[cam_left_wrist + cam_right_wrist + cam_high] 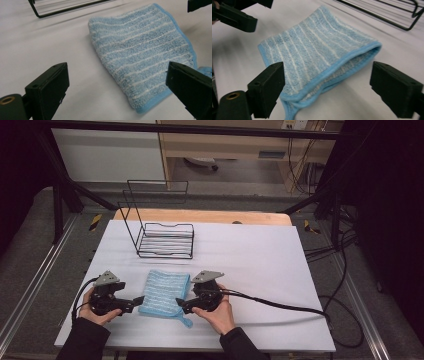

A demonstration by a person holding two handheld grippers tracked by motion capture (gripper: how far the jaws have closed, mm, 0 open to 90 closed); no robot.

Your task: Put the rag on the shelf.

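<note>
The left gripper (134, 303) sits low over the table (260, 270), right at the near left edge of the blue striped cloth (165, 292). Its jaws are spread wide and hold nothing. In the left gripper view the cloth (142, 55) lies between and past the two black jaws, with white table under them.

The right gripper (181, 308) is at the near right corner of the cloth. Its jaws are spread wide too, and nothing is pinched yet. In the right gripper view the cloth (317, 55) looks folded in two, with the open blue-trimmed edges facing this gripper. A little loop sticks out at the near corner.

The cloth lies flat on the table, just in front of the person, between the two grippers. It already looks folded once, so that part seems done. I think the grab comes next, because both grippers are lined up at its sides but have not closed.

Farther back stands a black wire rack (162, 237), well apart from the cloth. The rack holds nothing. My guess is the cloth may go in there, so the lifting and moving are all left to do.
</note>
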